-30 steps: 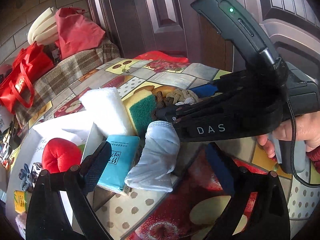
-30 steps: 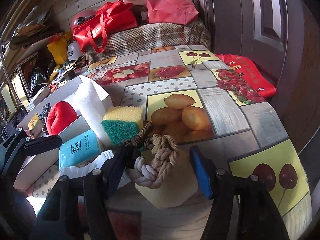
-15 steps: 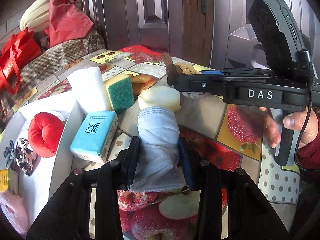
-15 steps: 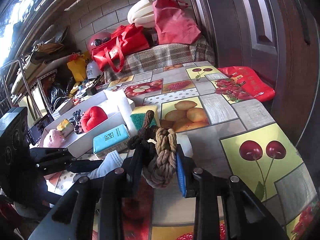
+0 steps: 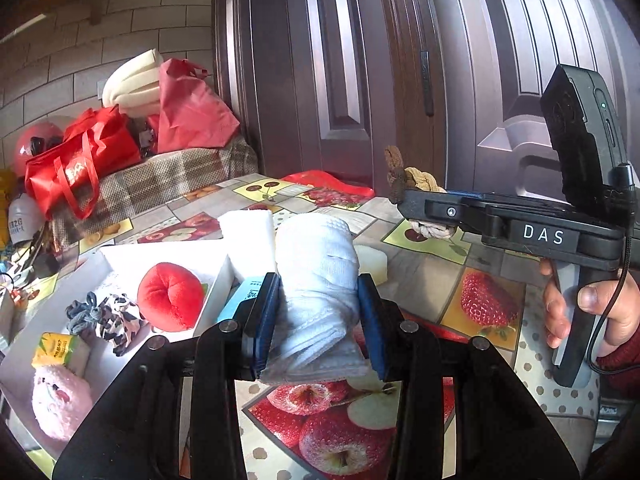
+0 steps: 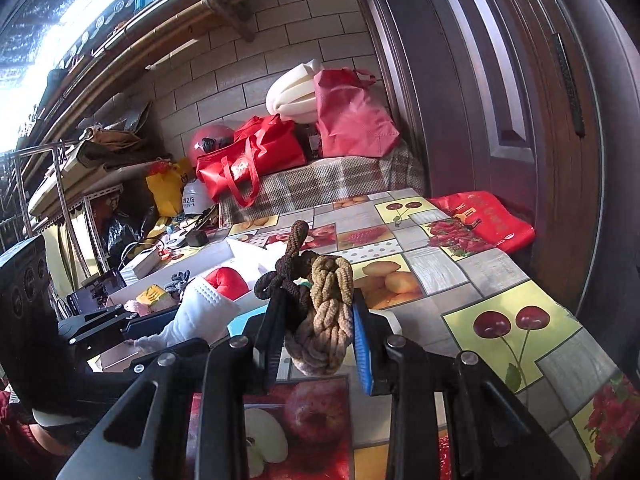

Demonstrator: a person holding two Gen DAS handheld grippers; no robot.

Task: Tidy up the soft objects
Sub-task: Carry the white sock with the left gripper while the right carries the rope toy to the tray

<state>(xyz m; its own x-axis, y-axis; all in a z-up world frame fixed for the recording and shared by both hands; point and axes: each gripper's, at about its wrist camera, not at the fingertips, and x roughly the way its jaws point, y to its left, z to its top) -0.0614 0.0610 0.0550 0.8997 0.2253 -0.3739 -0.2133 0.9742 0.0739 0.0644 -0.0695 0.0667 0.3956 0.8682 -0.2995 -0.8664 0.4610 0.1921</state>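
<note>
My left gripper [image 5: 318, 316] is shut on a rolled white sock [image 5: 316, 276] and holds it above the table, just right of the white box [image 5: 120, 252]. The sock also shows in the right wrist view [image 6: 200, 312]. My right gripper [image 6: 316, 332] is shut on a knotted rope toy [image 6: 324, 312] of tan and dark brown cord, lifted off the table. The rope toy sticks out of that gripper in the left wrist view [image 5: 412, 184]. In the box lie a red plush [image 5: 170, 296], a leopard scrunchie [image 5: 116, 320], a yellow packet [image 5: 56, 350] and a pink plush [image 5: 60, 400].
A white foam block [image 5: 248, 236] and a blue tissue pack [image 5: 244, 300] lie beside the box wall. A pale round pad [image 5: 372, 260] lies behind the sock. The fruit-print tablecloth [image 6: 500, 292] covers the table. Red bags [image 6: 248, 164] sit behind on a plaid cover.
Both grippers closed, the left on the sock and the right on the rope toy, then rose off the table with them. The sponge has dropped out of sight.
</note>
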